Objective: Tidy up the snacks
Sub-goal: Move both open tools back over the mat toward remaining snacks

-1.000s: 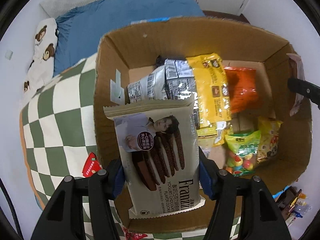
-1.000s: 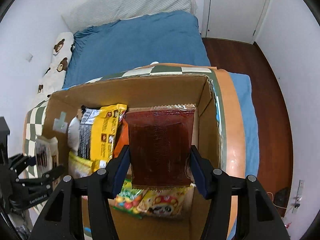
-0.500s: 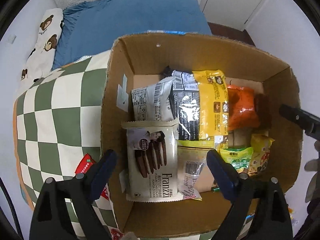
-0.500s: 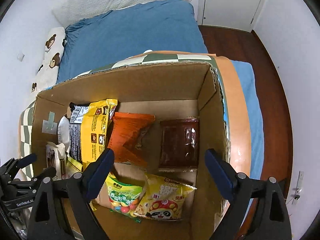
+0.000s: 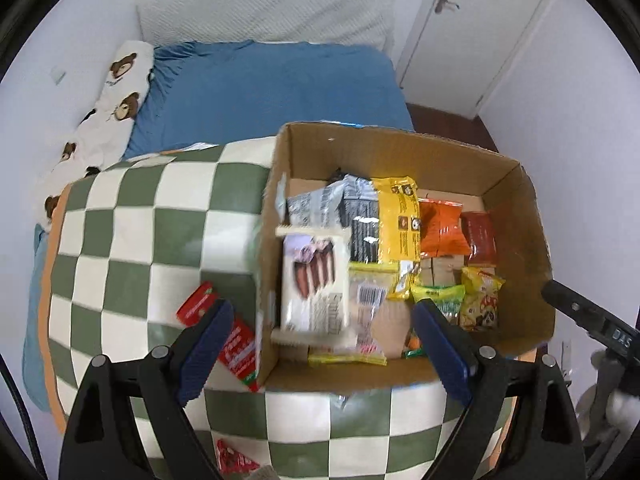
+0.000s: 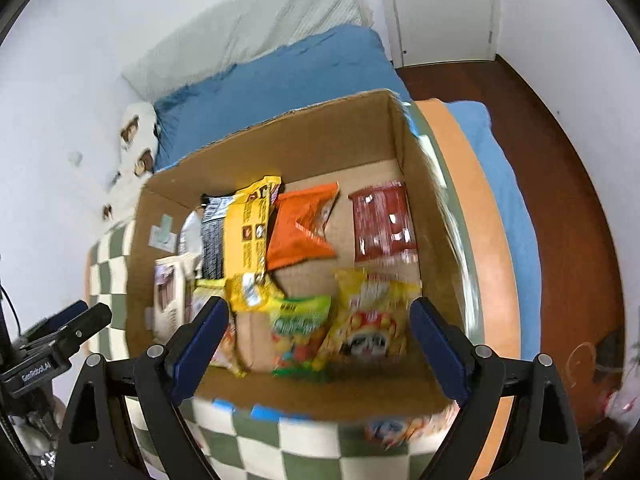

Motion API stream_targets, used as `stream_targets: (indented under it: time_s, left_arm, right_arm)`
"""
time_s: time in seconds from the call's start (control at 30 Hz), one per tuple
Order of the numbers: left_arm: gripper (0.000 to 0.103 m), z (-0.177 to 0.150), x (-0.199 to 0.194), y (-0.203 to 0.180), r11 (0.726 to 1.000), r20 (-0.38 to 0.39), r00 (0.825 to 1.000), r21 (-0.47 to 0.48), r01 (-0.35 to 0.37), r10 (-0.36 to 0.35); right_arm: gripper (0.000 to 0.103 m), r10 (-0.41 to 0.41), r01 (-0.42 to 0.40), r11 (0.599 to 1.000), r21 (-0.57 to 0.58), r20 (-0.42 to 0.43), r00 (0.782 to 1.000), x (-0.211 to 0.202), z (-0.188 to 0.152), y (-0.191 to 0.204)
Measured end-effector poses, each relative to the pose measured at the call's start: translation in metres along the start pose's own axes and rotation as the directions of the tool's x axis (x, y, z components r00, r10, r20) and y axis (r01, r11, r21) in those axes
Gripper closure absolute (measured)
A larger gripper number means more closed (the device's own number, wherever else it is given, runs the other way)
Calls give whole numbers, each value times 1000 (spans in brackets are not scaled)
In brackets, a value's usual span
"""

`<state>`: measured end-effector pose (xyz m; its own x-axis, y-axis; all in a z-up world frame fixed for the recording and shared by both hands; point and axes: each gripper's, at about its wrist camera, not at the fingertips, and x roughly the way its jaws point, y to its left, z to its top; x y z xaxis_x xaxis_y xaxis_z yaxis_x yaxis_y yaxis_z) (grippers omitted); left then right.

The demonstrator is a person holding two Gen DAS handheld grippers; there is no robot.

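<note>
**Both claws empty above the snack box**

Checkered bedding (image 5: 132, 240) carries the cardboard box (image 5: 404, 148), snacks inside it. Left gripper (image 5: 320, 344) and right gripper (image 6: 316, 340) hang wide, holding nothing. Red packets (image 5: 236, 340) lie outside the box's left wall; a good next pick likely pinches one across its flat faces.

- A bed with a blue sheet (image 5: 272, 92) fills the upper middle of the left wrist view.
- A green-and-white checkered blanket with an orange border (image 5: 132, 236) lies on it, lower left.
- An open brown cardboard box (image 5: 400, 152) rests on the blanket, right of centre.
- Flat red snack packets (image 5: 200, 304) lie on the blanket just beside the box's left wall.
- A white pillow printed with brown bears (image 5: 116, 96) lies at the upper left.
</note>
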<state>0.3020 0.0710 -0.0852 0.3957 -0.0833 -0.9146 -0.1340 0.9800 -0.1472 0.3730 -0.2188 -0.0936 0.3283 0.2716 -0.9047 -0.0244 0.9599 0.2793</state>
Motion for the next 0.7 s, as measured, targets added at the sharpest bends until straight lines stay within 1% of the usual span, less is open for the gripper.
stream_targets:
  time_s: [0.1, 0.2, 0.23, 0.33, 0.4, 0.47, 0.5, 0.63, 0.7]
  left_arm:
    - [11, -24, -6, 10, 1000, 5, 1000, -25, -17, 17]
    - [11, -50, -3, 22, 997, -8, 999, -54, -50, 49]
    - [11, -58, -1, 27, 996, -17, 998, -66, -58, 58]
    - [11, -83, 14, 41, 990, -67, 995, -111, -86, 78]
    - [11, -101, 28, 52, 985, -119, 990, -143, -96, 79]
    - [11, -115, 39, 59, 981, -158, 984, -166, -104, 78]
    - [11, -123, 42, 63, 978, -171, 982, -175, -112, 82]
    - [11, -145, 50, 77, 968, -208, 974, -212, -136, 91]
    - [11, -153, 52, 87, 961, -227, 971, -243, -131, 75]
  right_arm:
    - [9, 24, -27, 996, 83, 38, 999, -18, -26, -16]
    - [9, 53, -69, 968, 239, 72, 996, -30, -61, -47]
    - [9, 55, -72, 960, 271, 73, 996, -30, -68, -55]
    - [9, 81, -95, 895, 435, 51, 995, -16, -102, -92]
    - [9, 106, -104, 851, 515, 26, 994, -2, -115, -110]
    - [9, 134, -112, 797, 593, 8, 991, 17, -131, -126]
    - [9, 142, -112, 777, 619, 1, 990, 27, -137, -131]
    - [9, 125, -90, 736, 670, -3, 992, 51, -147, -142]
    - [11, 112, -77, 718, 691, -6, 994, 61, -151, -145]
